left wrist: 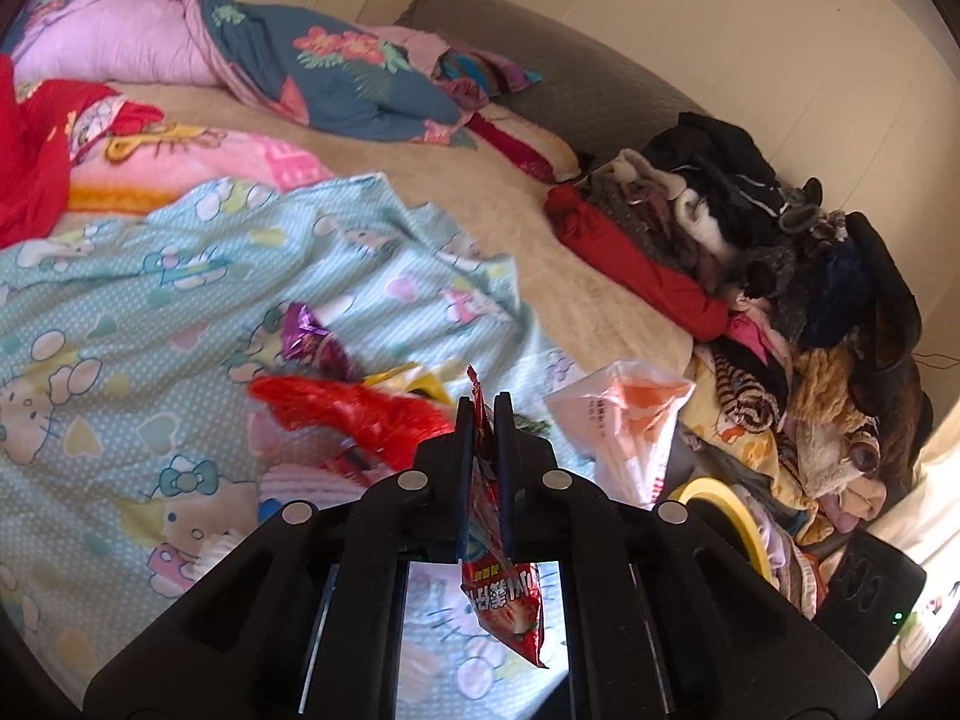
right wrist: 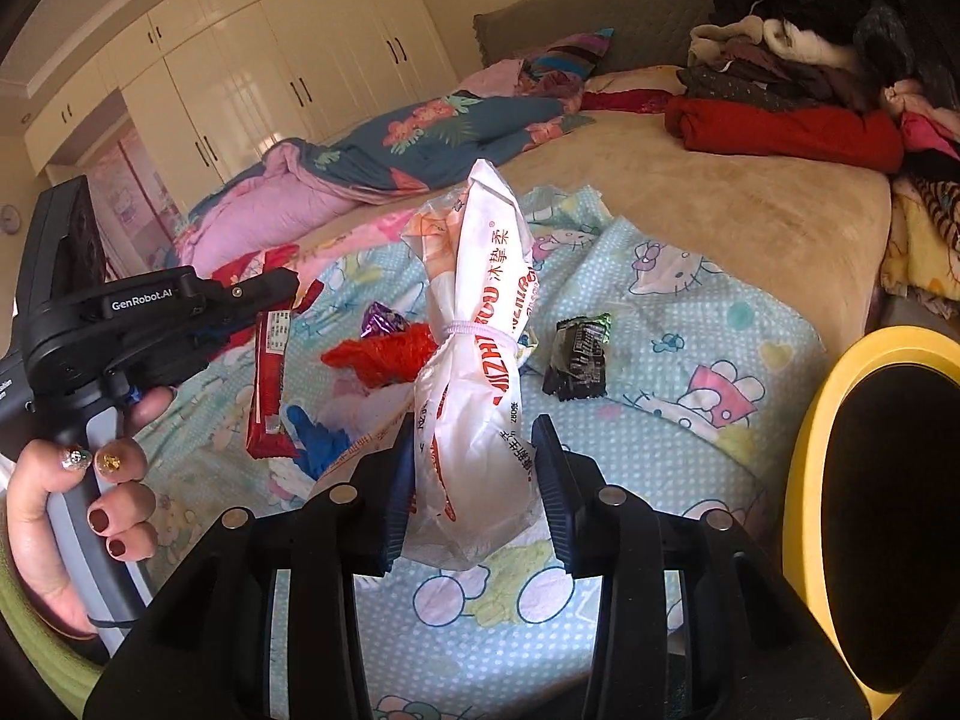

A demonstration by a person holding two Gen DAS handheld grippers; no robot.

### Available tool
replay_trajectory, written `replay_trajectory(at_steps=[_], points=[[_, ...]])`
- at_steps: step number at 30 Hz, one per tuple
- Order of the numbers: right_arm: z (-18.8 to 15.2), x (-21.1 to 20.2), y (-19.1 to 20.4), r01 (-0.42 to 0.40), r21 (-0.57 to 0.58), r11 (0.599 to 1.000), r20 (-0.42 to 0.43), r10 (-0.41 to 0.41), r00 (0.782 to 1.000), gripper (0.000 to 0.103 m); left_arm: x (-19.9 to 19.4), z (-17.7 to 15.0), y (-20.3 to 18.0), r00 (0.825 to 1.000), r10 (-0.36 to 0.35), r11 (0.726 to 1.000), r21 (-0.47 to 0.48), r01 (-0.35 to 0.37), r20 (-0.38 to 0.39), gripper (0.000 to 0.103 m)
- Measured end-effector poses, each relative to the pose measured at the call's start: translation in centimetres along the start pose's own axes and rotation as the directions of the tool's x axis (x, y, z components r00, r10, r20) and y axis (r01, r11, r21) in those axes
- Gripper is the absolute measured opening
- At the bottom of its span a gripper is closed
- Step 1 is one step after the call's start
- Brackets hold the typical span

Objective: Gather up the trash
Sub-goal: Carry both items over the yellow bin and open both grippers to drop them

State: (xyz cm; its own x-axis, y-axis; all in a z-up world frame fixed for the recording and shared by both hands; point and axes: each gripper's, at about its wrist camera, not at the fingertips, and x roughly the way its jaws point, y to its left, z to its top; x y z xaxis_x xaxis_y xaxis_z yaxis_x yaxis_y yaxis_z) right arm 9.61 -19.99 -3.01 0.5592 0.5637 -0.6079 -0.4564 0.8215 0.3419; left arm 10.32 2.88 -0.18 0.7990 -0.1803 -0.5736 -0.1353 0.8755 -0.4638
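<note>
My left gripper [left wrist: 485, 414] is shut on a red snack wrapper [left wrist: 507, 606], which hangs down between and below its fingers. In the right wrist view that same gripper [right wrist: 264, 294] is at the left in a person's hand [right wrist: 90, 498], with the red wrapper [right wrist: 270, 384] dangling from it. My right gripper [right wrist: 474, 438] is shut on a white printed plastic pack [right wrist: 480, 330] that stands up between the pads. On the light-blue cartoon sheet [right wrist: 660, 450] lie a crumpled red wrapper [right wrist: 378, 354], a purple wrapper [right wrist: 384, 318] and a black wrapper [right wrist: 579, 360].
A yellow-rimmed bin [right wrist: 810, 420] with a dark inside stands at the bed's right edge. A pile of clothes [left wrist: 750, 228] covers the bed's far right corner. A folded quilt [left wrist: 270, 54] lies at the head end. Cream wardrobes [right wrist: 252, 72] line the far wall.
</note>
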Motion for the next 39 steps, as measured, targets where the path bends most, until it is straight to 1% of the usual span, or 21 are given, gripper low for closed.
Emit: replay_trajectory(at_steps=[6, 15, 19, 24, 30, 39], points=[[0.3, -1.7, -1.8, 0.005, 0.009, 1.000, 0.050, -0.006, 0.999, 0.036, -0.4, 0.2, -2.6, 0.999, -0.017, 1.000, 0.011, 0.016, 0.037, 0.003], [0.9, -4.7, -6.3, 0.046, 0.081, 0.996, 0.101, -0.055, 0.993, 0.036, 0.7, -0.7, -7.5, 0.998, -0.060, 0.996, 0.071, 0.057, 0.037, 0.003], [0.9, -6.1, -8.1, 0.075, 0.114, 0.991, 0.118, -0.088, 0.989, 0.036, 1.2, -1.3, -9.4, 0.997, -0.080, 0.992, 0.098, 0.077, 0.021, 0.003], [0.5, -8.2, -10.4, 0.129, 0.157, 0.979, 0.133, -0.150, 0.980, 0.036, 1.8, -1.9, -11.3, 0.995, -0.104, 0.987, 0.126, 0.102, 0.005, 0.003], [-0.4, -10.3, -12.2, 0.181, 0.190, 0.965, 0.144, -0.210, 0.967, 0.036, 2.2, -2.8, -13.6, 0.989, -0.150, 0.975, 0.166, 0.150, -0.009, 0.003], [-2.0, -12.9, -14.7, 0.235, 0.275, 0.932, 0.127, -0.277, 0.952, 0.036, 3.5, -4.7, -16.7, 0.981, -0.185, 0.955, 0.224, 0.192, -0.050, 0.003]])
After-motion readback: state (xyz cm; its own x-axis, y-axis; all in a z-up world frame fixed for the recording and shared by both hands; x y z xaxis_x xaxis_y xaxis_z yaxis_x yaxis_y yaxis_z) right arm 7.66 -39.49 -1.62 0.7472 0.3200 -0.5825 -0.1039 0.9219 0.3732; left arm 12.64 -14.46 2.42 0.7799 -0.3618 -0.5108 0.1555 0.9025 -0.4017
